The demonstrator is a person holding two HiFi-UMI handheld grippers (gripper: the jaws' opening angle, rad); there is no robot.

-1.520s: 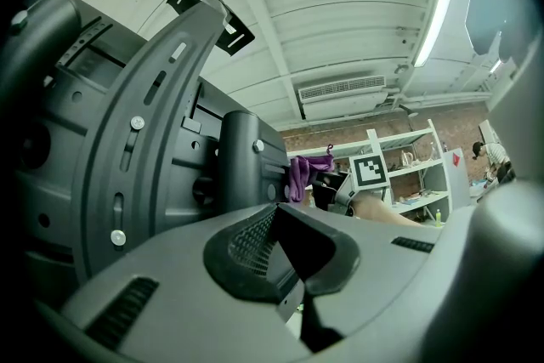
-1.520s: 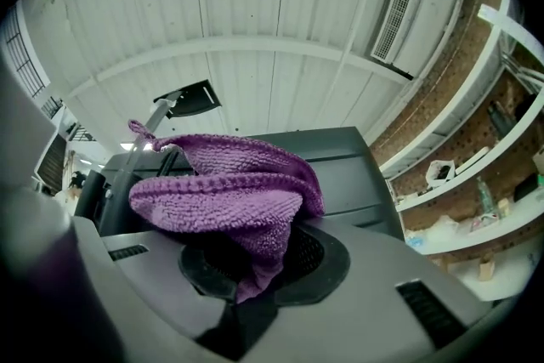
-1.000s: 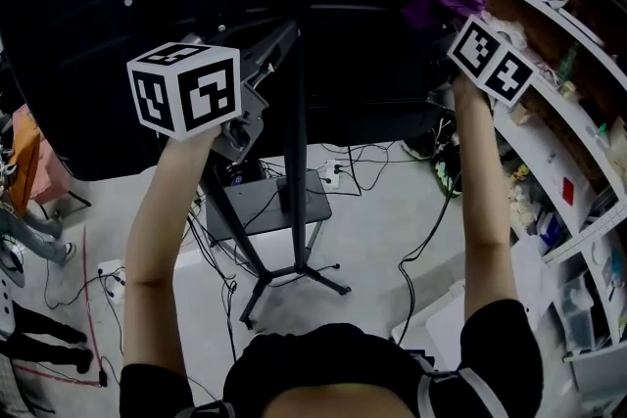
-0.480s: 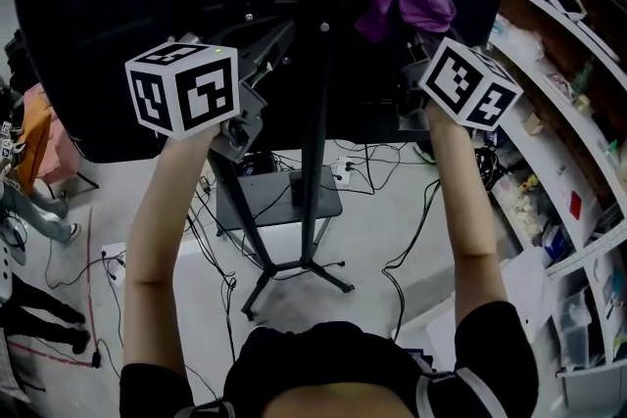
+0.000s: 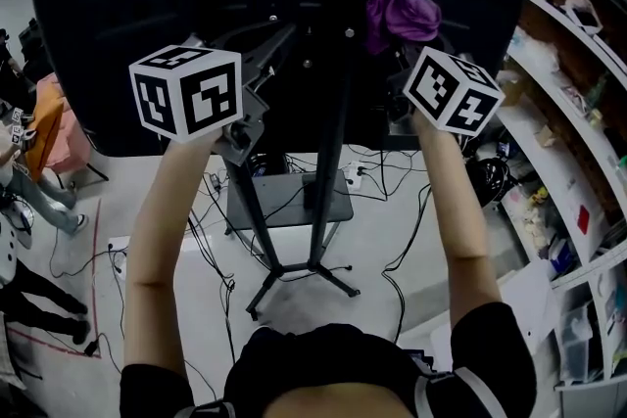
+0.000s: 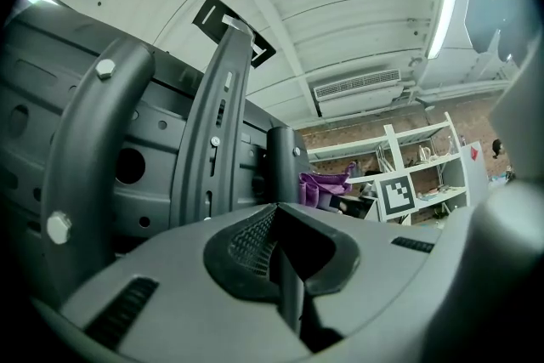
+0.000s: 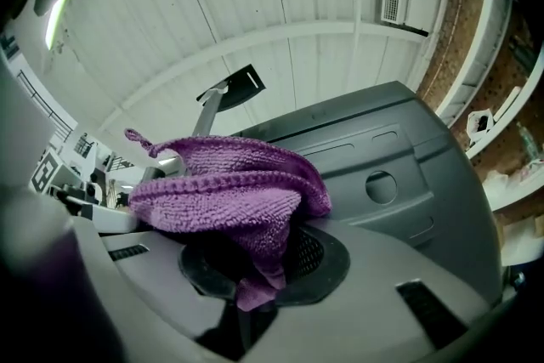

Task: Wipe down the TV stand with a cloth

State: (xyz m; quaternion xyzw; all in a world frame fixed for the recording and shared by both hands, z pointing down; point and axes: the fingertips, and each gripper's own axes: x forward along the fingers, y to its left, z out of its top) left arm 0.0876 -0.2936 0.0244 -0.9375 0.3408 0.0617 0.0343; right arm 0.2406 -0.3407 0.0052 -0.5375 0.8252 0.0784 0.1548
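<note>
Seen from above the person's head, two bare forearms reach up and forward, each hand holding a gripper topped with a black-and-white marker cube. The left gripper [image 6: 281, 266] has its jaws pressed together on nothing; it hovers beside the slanted metal mounting arms [image 6: 212, 132] on the back of the television [image 5: 127, 24]. The right gripper [image 7: 253, 280] has its jaws clamped on a bunched purple terry cloth [image 7: 223, 183]. The cloth sits high up, just right of the TV stand's black upright pole [image 5: 338, 113] and in front of the dark rear panel of the television; whether it touches either cannot be told.

The job looks to be in hand on the upper part of the stand, around the mount. No dust or wipe marks show, so how much is finished cannot be read. The lower pole, the small grey shelf [image 5: 290, 208] and the spreading legs [image 5: 263, 284] lie well below the cloth and probably remain to be done.

Beyond, a pale floor [image 5: 411, 240] is strewn with black cables. White shelving [image 5: 578, 103] full of small items curves along the right, against a brick wall. Overhead is a white panelled ceiling with a strip light [image 6: 444, 4] and an air vent [image 6: 357, 85].
</note>
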